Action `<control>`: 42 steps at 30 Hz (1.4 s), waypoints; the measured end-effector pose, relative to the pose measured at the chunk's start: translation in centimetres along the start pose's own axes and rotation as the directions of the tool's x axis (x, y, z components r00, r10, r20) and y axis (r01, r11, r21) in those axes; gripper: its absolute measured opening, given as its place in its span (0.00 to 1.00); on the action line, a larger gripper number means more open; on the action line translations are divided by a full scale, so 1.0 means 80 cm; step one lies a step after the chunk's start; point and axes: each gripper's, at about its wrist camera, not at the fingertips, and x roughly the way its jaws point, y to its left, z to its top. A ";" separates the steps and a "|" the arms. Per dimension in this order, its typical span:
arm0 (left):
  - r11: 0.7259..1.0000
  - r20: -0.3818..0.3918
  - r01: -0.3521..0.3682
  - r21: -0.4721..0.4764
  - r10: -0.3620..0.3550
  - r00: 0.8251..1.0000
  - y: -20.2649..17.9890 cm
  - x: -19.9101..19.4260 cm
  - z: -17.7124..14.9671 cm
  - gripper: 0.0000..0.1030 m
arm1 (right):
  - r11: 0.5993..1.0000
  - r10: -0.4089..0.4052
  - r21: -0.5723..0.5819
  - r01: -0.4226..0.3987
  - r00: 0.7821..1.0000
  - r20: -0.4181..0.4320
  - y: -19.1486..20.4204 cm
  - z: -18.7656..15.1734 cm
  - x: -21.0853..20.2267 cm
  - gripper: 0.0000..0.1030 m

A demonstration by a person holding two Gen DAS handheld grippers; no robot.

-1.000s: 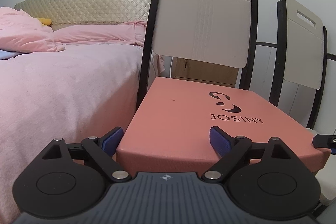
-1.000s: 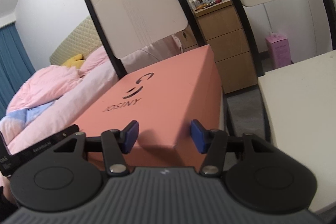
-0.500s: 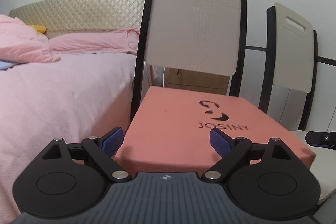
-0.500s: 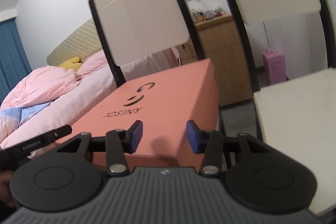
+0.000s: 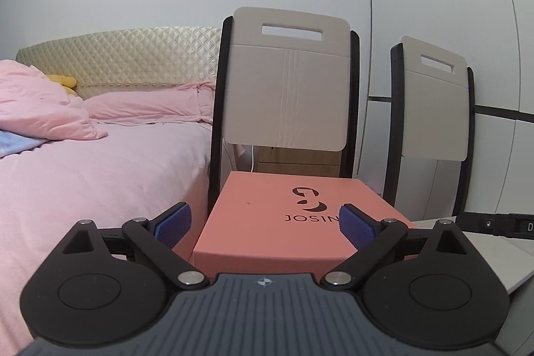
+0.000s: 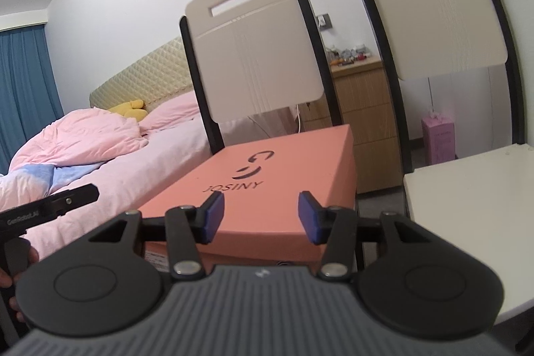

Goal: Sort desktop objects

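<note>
Both tongs farther from box [image 5: 287, 216]

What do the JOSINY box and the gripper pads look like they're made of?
JOSINY box: likely matte cardboard, given its flat salmon faces, crisp edges and printed logo. Left gripper pads: probably blue rubber, with a fine dotted grip texture.

One salmon box [image 5: 283, 216] with a black logo, lower middle of the frame. Two chairs with beige backs: one [image 5: 288, 89] behind the box, the other [image 5: 434, 102] at right. One bed [image 5: 100, 175] at left, with one quilted headboard [image 5: 126, 55]. One yellow plush toy [image 6: 128, 107]. One wooden dresser [image 6: 363, 109]. One small pink carton [image 6: 437, 135]. Two tools: left tool [image 5: 265, 222], right tool [image 6: 260, 212]. One white tabletop [image 6: 467, 206] at right.
</note>
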 end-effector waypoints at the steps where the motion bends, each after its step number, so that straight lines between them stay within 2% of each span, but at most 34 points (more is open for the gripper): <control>1: 1.000 0.003 0.000 -0.005 0.000 1.000 0.000 -0.005 -0.001 0.97 | 1.000 -0.003 -0.004 0.003 1.000 0.010 0.004 -0.002 -0.005 0.56; 7: 1.000 0.024 0.022 0.005 -0.022 0.999 -0.001 -0.023 -0.009 1.00 | 1.000 -0.010 -0.023 0.012 0.998 0.054 0.028 -0.014 -0.028 0.67; 15: 0.999 0.063 -0.034 0.040 0.031 0.998 0.001 -0.029 -0.024 1.00 | 0.999 -0.016 -0.029 0.019 0.995 0.097 0.046 -0.029 -0.035 0.80; 19: 0.998 0.057 -0.062 0.030 0.060 0.997 0.009 -0.022 -0.035 1.00 | 0.999 -0.023 -0.031 0.026 0.994 0.106 0.049 -0.033 -0.034 0.88; 23: 0.994 0.054 -0.100 0.031 0.099 0.994 0.017 -0.014 -0.042 1.00 | 0.999 -0.028 -0.035 0.032 0.995 0.097 0.050 -0.036 -0.029 0.88; 27: 0.994 0.063 -0.101 0.034 0.099 0.993 0.018 -0.013 -0.045 1.00 | 0.998 -0.043 -0.050 0.049 0.994 0.102 0.052 -0.038 -0.026 0.89; 29: 0.993 0.080 -0.110 0.048 0.106 0.991 0.015 -0.014 -0.046 1.00 | 0.997 -0.056 -0.055 0.063 0.992 0.116 0.053 -0.041 -0.025 0.94; 36: 0.990 0.076 -0.128 0.063 0.123 0.990 0.013 -0.007 -0.052 1.00 | 0.995 -0.063 -0.075 0.071 0.992 0.111 0.058 -0.049 -0.014 0.95; 39: 0.989 0.074 -0.135 0.060 0.131 0.989 0.013 -0.006 -0.053 1.00 | 0.994 -0.071 -0.077 0.081 0.990 0.119 0.059 -0.050 -0.012 1.00; 42: 0.989 0.075 -0.141 0.051 0.137 0.988 0.015 -0.006 -0.054 1.00 | 0.993 -0.078 -0.075 0.087 0.990 0.120 0.058 -0.050 -0.010 1.00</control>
